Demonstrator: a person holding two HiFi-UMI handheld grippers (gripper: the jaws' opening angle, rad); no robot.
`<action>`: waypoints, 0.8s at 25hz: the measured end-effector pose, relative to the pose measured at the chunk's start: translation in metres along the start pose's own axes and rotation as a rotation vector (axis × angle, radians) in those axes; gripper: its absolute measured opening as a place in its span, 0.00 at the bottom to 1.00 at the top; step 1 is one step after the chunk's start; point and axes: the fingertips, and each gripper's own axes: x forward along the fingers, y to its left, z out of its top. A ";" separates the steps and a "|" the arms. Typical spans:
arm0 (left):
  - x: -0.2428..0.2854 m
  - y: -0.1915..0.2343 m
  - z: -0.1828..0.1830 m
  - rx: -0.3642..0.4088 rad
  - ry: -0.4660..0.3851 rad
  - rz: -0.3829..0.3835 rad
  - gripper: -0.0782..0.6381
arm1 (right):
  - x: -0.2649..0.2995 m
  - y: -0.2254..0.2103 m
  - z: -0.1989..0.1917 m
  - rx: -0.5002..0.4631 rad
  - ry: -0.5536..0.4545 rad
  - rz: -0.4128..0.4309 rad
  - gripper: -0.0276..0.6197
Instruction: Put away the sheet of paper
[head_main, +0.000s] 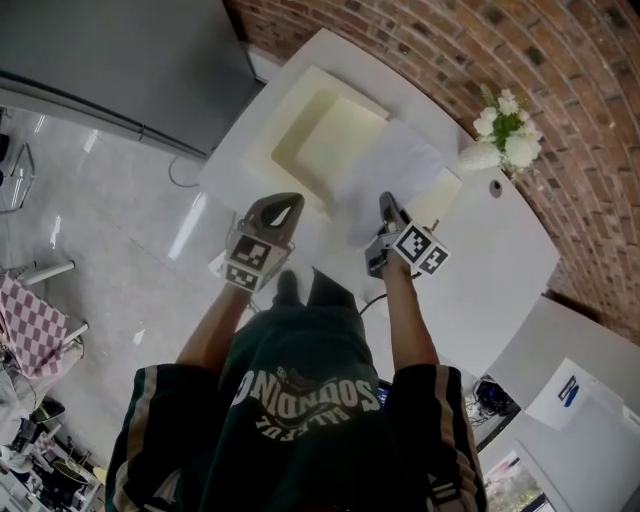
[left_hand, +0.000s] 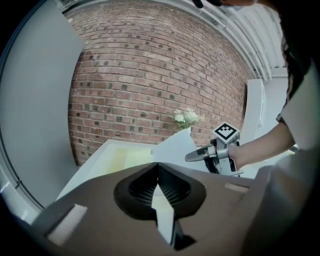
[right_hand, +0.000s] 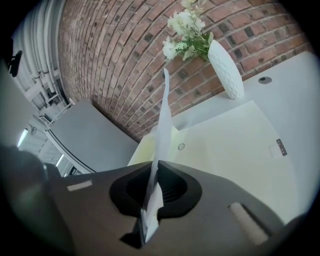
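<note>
The white sheet of paper (head_main: 395, 170) stands up from my right gripper (head_main: 386, 203), which is shut on its lower edge. In the right gripper view the sheet (right_hand: 163, 115) rises edge-on from between the closed jaws (right_hand: 156, 164). It hangs above a cream open folder (head_main: 315, 130) lying flat on the white table (head_main: 490, 270). My left gripper (head_main: 283, 205) is at the table's near edge, left of the sheet, its jaws shut with nothing between them (left_hand: 157, 165). The left gripper view shows the sheet (left_hand: 175, 147) and the right gripper (left_hand: 192, 157) off to its right.
A white vase of white flowers (head_main: 490, 145) stands at the table's far right by the brick wall (head_main: 560, 90). A cable hole (head_main: 495, 187) sits near it. A grey panel (head_main: 110, 60) is at the left. The folder's snap button (right_hand: 181, 146) shows.
</note>
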 end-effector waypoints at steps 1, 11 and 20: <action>0.002 -0.002 0.000 -0.001 0.001 -0.004 0.12 | 0.001 -0.003 -0.002 0.011 0.008 0.000 0.04; 0.010 -0.001 -0.005 -0.024 0.009 0.006 0.12 | 0.022 -0.024 -0.011 0.151 0.042 0.017 0.04; 0.005 0.017 -0.009 -0.054 0.009 0.046 0.12 | 0.052 -0.026 -0.016 0.211 0.072 0.019 0.05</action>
